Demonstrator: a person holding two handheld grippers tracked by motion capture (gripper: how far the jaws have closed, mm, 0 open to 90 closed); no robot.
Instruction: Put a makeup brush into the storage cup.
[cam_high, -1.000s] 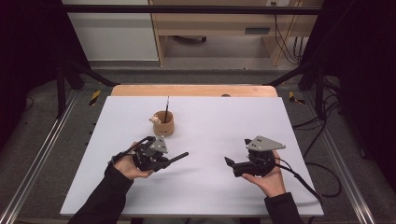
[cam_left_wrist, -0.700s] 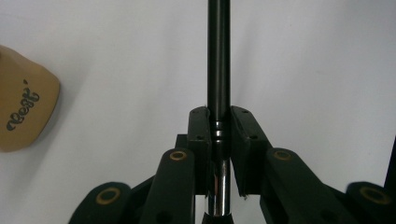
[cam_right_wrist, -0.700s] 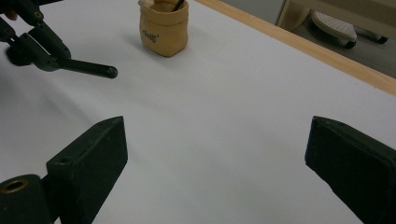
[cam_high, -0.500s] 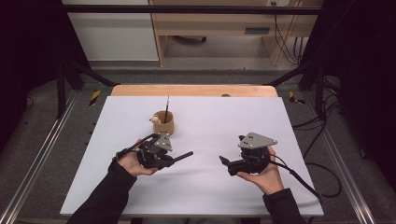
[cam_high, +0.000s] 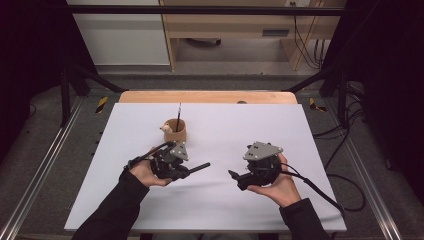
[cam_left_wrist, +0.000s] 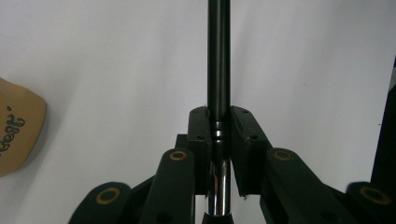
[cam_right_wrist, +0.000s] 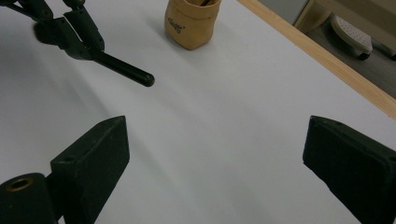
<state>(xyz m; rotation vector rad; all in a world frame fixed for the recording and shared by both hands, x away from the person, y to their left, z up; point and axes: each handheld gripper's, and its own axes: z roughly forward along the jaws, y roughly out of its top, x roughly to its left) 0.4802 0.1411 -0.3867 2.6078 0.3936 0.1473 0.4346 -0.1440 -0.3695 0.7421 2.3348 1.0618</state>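
Since a second ago the right gripper (cam_high: 235, 176) has lifted a little off the white table (cam_high: 310, 150) and edged inward from the right edge toward the middle, its grey plate now closer to the left hand. The left gripper (cam_high: 186, 169) has hardly stirred. It stays clamped narrowly on a black pen (cam_left_wrist: 219, 60), whose free end juts out level toward the right gripper (cam_right_wrist: 212, 140), whose jaws stand wide with nothing between them, looking straight at that pen (cam_right_wrist: 125, 71). My reading is that a hand-over, or a two-handed pull on the pen, is being set up: the open jaws are lining up with the pen's tip but are not yet around it.

The pen (cam_high: 196, 167) is held above the table's front half, left of centre. Behind it, nearer the back edge, stands a small tan holder (cam_high: 175, 133) with a thin dark stick upright in it; the same holder (cam_right_wrist: 193, 22) has some dark lettering on its side, too small to read.

The table is plain white with a wooden strip (cam_high: 210, 96) along its back edge. Dark metal framing and cables surround it, and a pale wooden bench (cam_high: 235, 30) stands on the grey floor beyond
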